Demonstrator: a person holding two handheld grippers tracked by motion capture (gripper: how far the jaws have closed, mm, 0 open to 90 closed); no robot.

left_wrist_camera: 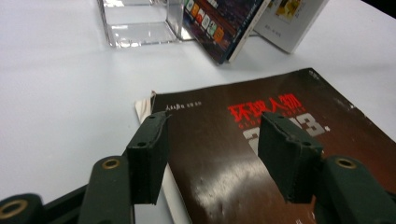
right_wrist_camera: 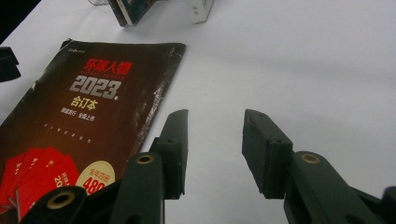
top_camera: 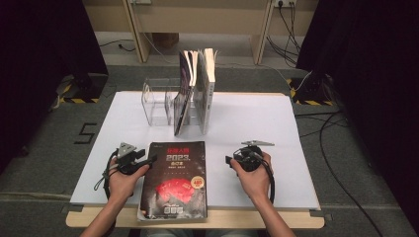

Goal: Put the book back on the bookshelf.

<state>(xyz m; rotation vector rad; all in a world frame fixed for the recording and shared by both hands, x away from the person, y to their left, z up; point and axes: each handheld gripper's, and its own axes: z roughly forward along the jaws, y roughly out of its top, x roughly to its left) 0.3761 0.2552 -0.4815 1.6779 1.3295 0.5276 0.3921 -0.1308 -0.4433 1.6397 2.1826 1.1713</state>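
Jaws on both grippers are spread apart and gripping nothing; on the left gripper (left_wrist_camera: 212,154) they straddle the top left corner of the dark magazine (left_wrist_camera: 261,154), one pad over the white table cover (left_wrist_camera: 60,102) just off the edge, the other over the red title, and I can't tell if either pad actually touches the cover; on the right gripper (right_wrist_camera: 215,151) they gape wide over bare white surface just beside the magazine's right edge, clearly apart from it.

From the high view, the magazine (top_camera: 173,180) lies flat, face up, at the near edge of the table, between the two hands; its bottom edge hangs slightly past the white sheet onto the wooden rim (top_camera: 247,218); left hand (top_camera: 121,180) sits right against its left side, right hand (top_camera: 254,180) a bit off to the other side.

Farther back there's a clear plastic rack (top_camera: 157,102) with a few books (top_camera: 197,91) standing in it, leaning a little.
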